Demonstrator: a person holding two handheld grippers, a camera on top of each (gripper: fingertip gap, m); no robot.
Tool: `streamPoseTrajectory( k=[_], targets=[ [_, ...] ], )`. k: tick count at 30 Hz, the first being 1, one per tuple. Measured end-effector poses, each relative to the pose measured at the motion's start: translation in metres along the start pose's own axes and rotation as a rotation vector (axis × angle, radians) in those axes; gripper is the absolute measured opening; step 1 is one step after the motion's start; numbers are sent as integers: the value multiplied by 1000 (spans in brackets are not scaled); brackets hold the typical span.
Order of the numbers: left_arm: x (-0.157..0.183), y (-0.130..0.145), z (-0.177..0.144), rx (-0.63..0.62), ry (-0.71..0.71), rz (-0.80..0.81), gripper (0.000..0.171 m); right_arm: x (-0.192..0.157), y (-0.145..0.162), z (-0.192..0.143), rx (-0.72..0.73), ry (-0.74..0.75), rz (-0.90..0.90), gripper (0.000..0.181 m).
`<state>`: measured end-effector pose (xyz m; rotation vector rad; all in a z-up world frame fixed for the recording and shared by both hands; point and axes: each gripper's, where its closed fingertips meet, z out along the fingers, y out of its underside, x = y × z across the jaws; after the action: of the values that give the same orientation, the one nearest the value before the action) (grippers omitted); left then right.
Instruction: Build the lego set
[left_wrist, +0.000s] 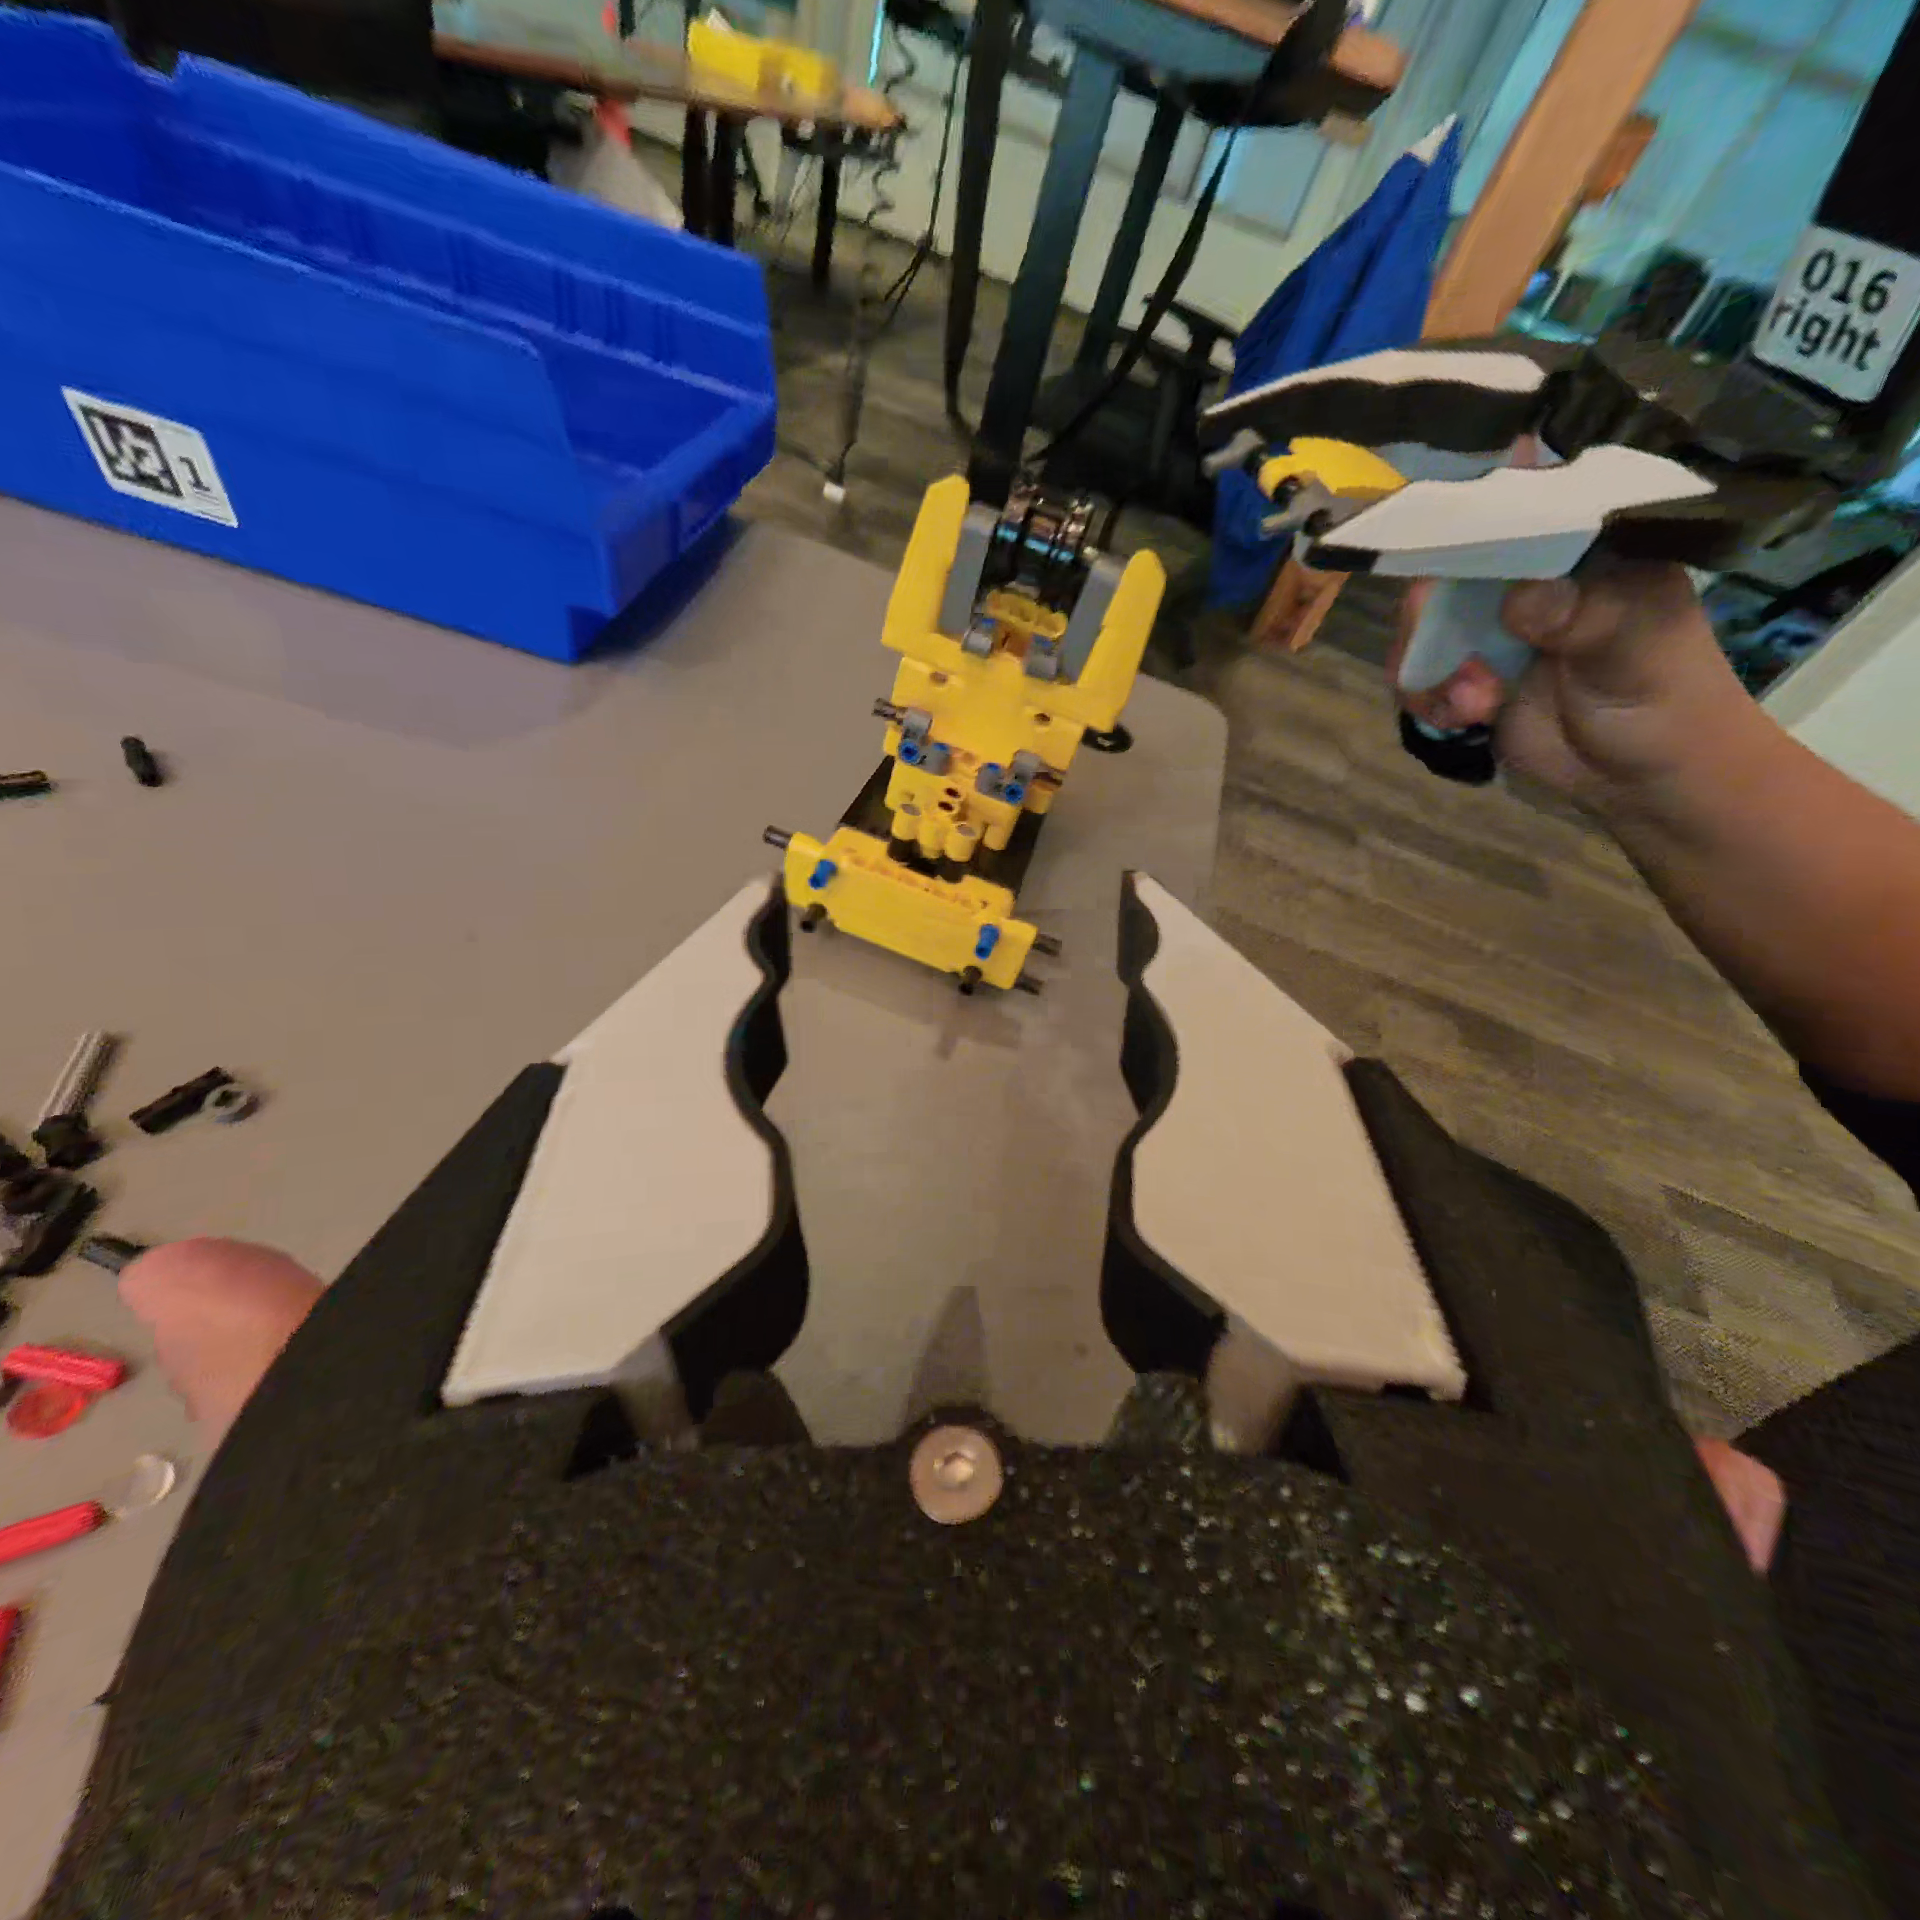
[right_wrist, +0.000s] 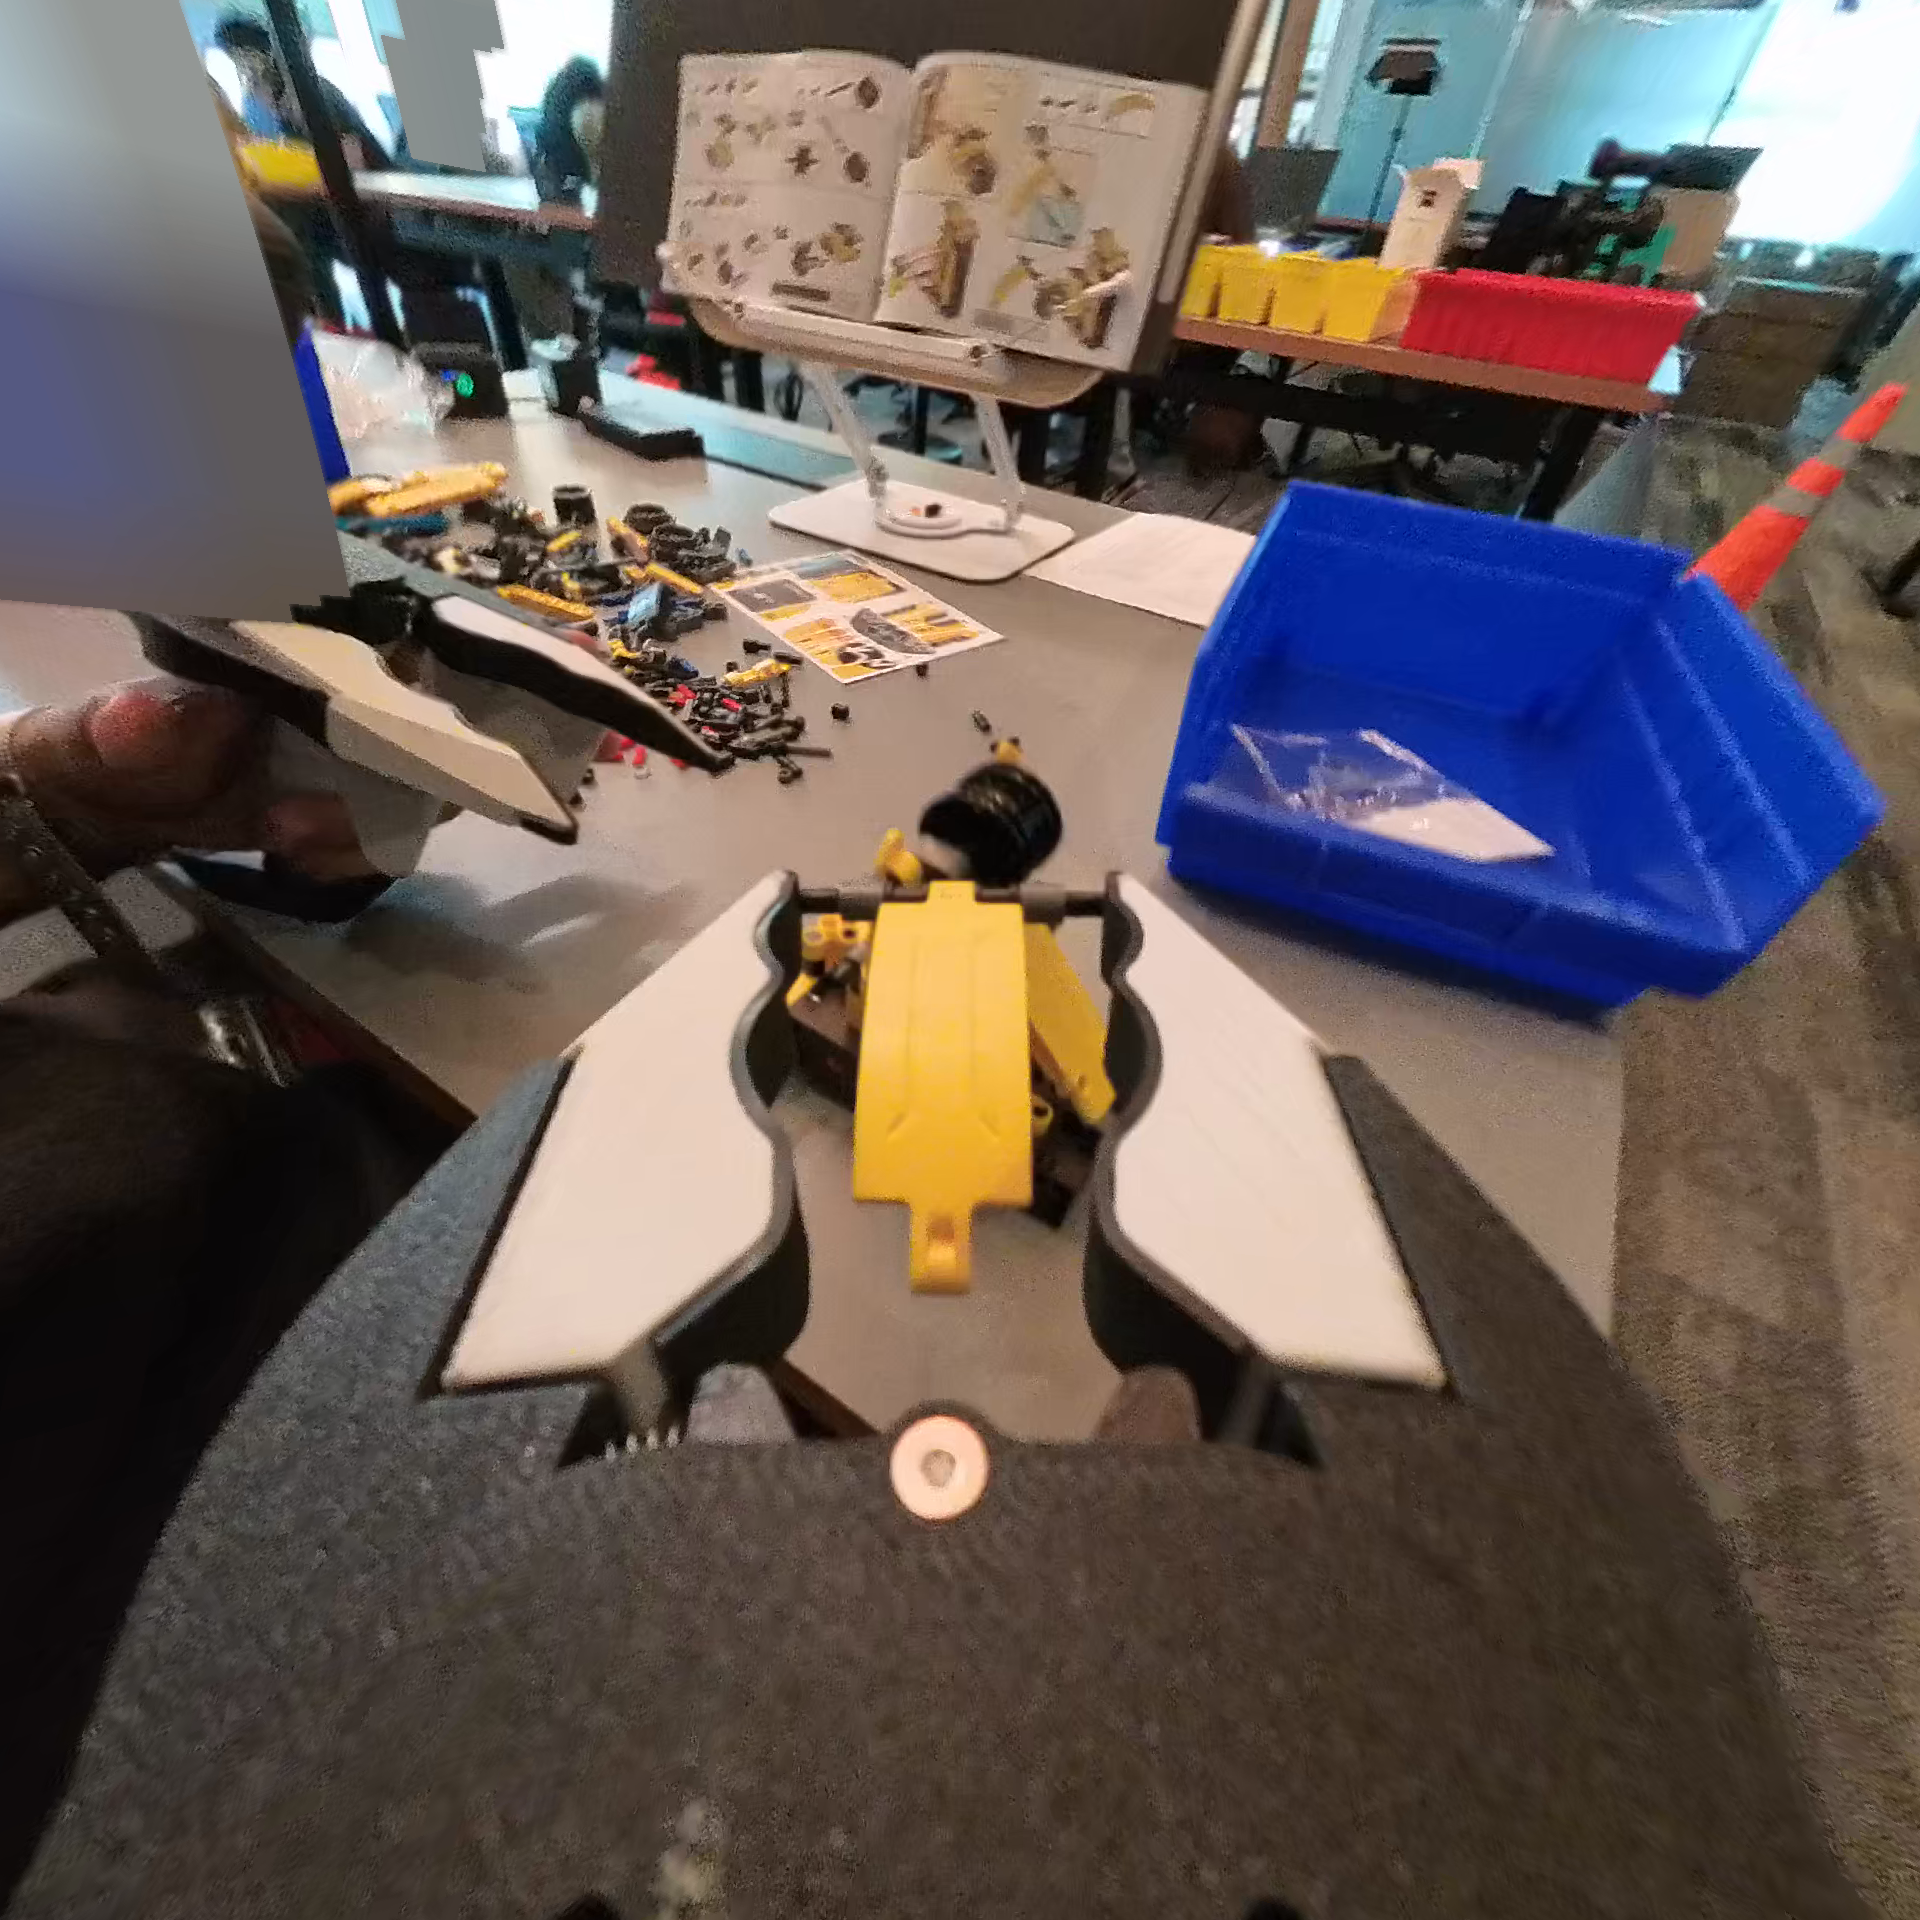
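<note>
— Well, what is gripped, and by what?

— A yellow curved panel (right_wrist: 940, 1060) is pinched by its dark cross-axle between the tips of the right gripper (right_wrist: 951, 899), which is held above and to one side of the yellow model (left_wrist: 977, 748). Nothing is held by the left gripper (left_wrist: 951, 904): its jaws are spread wide, just short of the model's near end.

— How far built is the model judged to be?

— Only partly. A frame and one black wheel can be seen, and loose parts (right_wrist: 665, 644) are scattered beyond it.

— And the counts?

— Two grippers, one model, and one panel are counted. One blue bin (right_wrist: 1507, 665) is seen beside the model, with one open booklet (right_wrist: 914, 197) and one sticker sheet (right_wrist: 857, 613) behind. The loose parts are too many to be counted.
</note>
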<state>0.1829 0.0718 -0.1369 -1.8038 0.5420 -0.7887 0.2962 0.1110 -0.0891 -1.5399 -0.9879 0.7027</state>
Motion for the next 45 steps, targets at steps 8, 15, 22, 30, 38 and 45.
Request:
streamPoseTrajectory(
  k=[8,15,22,30,38,45],
  targets=[
    [-9,30,44,-284,-1,189,141,15,52,-9,38,55,151,57],
    [-20,52,80,-481,-6,321,143,21,55,-12,77,8,217,57],
    [-12,61,80,-546,137,268,105,16,62,-3,17,-13,172,57],
    [-24,69,49,-565,149,353,104,-8,46,5,-12,-97,105,57],
    [-35,90,-48,-565,111,301,105,-108,-26,59,-107,-484,-77,57],
    [-43,103,-109,-553,52,264,105,-223,-25,133,-467,-772,-416,58]
  ],
)
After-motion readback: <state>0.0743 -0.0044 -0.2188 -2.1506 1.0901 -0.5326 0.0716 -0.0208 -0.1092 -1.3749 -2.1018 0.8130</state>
